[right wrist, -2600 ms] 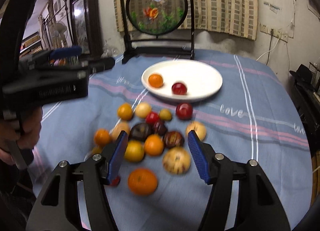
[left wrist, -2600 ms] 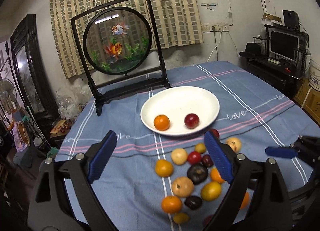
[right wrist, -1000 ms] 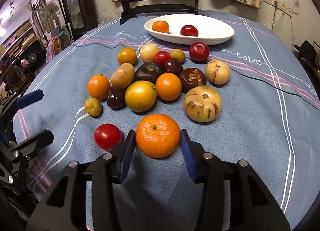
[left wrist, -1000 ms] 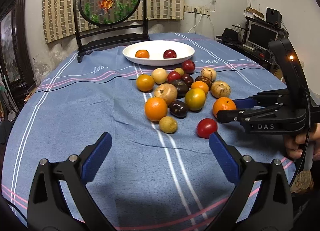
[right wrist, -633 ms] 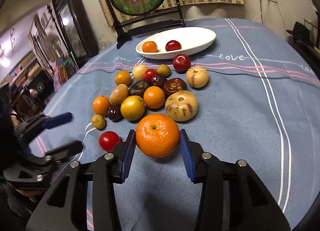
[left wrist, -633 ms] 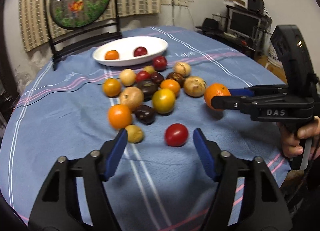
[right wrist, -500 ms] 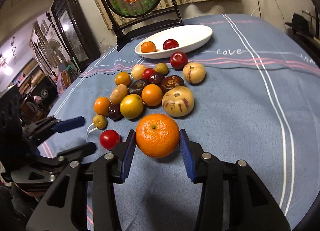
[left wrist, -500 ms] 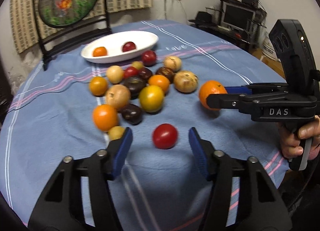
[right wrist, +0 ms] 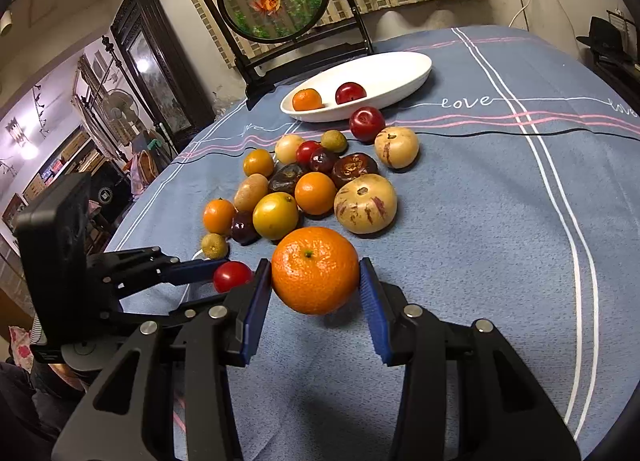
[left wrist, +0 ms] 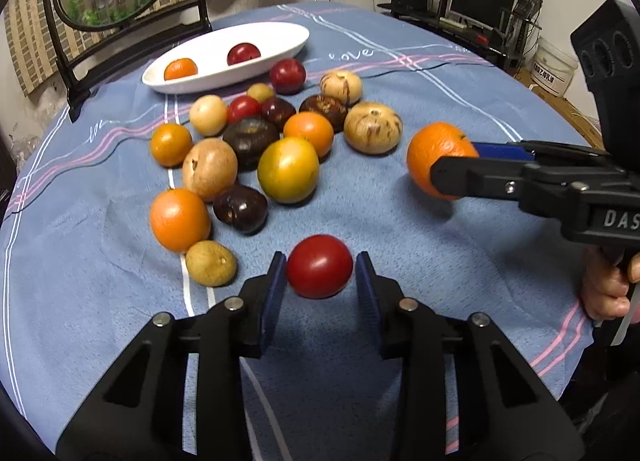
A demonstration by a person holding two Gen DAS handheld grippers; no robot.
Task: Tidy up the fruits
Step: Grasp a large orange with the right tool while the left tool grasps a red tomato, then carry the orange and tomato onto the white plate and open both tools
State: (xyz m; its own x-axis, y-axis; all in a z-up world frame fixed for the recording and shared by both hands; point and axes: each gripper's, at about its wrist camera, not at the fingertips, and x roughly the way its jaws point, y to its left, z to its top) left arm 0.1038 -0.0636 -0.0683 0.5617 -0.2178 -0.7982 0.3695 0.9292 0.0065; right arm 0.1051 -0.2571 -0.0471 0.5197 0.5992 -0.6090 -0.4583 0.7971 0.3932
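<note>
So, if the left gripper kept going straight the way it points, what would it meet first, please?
Beyond the red tomato between its fingers, probably the dark purple fruit or the yellow-green fruit; depth is unclear.

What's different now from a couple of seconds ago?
Both grippers came down from above the pile. The right gripper closed on the big orange and lifted it; the left gripper closed around the red tomato. The white plate and remaining fruits stayed put.
</note>
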